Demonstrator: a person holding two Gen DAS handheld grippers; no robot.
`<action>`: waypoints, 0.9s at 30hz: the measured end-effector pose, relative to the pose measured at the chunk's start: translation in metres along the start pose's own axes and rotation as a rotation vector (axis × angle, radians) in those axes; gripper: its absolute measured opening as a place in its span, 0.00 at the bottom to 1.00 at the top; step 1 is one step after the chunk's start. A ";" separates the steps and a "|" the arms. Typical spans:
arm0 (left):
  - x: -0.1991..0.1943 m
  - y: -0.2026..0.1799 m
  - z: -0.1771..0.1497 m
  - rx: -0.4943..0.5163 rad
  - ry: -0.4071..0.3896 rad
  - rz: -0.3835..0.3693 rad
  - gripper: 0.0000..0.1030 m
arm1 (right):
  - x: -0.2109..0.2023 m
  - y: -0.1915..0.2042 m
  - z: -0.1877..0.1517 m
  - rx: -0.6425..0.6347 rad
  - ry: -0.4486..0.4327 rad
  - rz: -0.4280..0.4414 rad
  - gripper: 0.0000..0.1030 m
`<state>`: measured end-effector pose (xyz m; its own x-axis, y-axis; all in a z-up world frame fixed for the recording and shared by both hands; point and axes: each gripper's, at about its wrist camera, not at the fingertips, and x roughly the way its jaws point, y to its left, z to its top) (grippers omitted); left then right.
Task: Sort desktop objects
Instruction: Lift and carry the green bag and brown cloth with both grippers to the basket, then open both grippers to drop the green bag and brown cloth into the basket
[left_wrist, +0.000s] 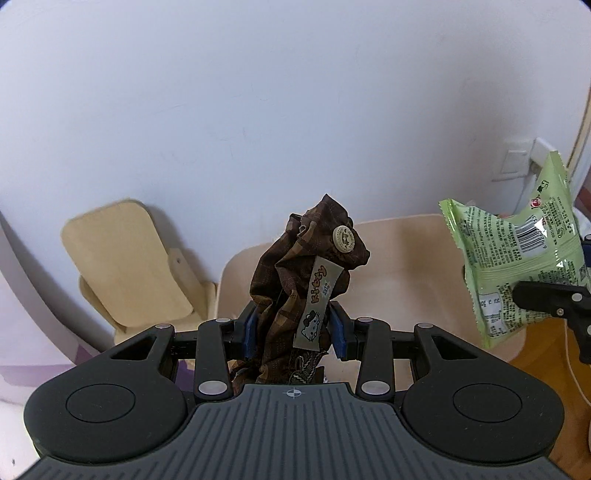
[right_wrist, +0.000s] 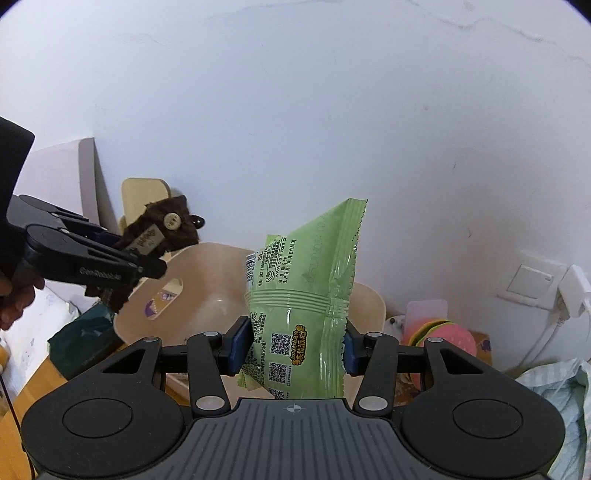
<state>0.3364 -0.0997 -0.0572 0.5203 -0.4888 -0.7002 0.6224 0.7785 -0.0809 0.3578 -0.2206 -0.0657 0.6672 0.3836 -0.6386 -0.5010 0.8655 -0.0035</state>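
Observation:
My left gripper (left_wrist: 293, 332) is shut on a brown checked fabric pouch (left_wrist: 295, 266) with a cream button and a Kitty label, held up in the air. It also shows in the right wrist view (right_wrist: 162, 229), at the left. My right gripper (right_wrist: 293, 349) is shut on a green snack packet (right_wrist: 306, 295), held upright above a beige tub (right_wrist: 207, 280). The packet also shows in the left wrist view (left_wrist: 517, 258), at the right. The tub (left_wrist: 399, 266) lies behind both held things.
A light wooden stand (left_wrist: 122, 258) leans at the wall on the left. A hamburger-shaped toy (right_wrist: 439, 336) lies right of the tub. A wall socket with a white plug (right_wrist: 569, 291) is at the far right. A small flat object (right_wrist: 162, 299) lies inside the tub.

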 end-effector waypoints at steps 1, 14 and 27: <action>0.008 -0.001 0.000 -0.011 0.017 0.001 0.38 | 0.007 -0.001 0.001 0.003 0.011 0.001 0.45; 0.065 -0.025 -0.023 0.039 0.151 -0.008 0.38 | 0.080 -0.001 -0.013 0.021 0.157 -0.001 0.45; 0.073 -0.020 -0.038 -0.026 0.197 -0.021 0.55 | 0.101 0.007 -0.032 -0.033 0.254 0.001 0.55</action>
<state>0.3398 -0.1361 -0.1335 0.3809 -0.4207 -0.8233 0.6155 0.7799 -0.1138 0.4035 -0.1861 -0.1551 0.5090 0.2876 -0.8113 -0.5224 0.8523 -0.0255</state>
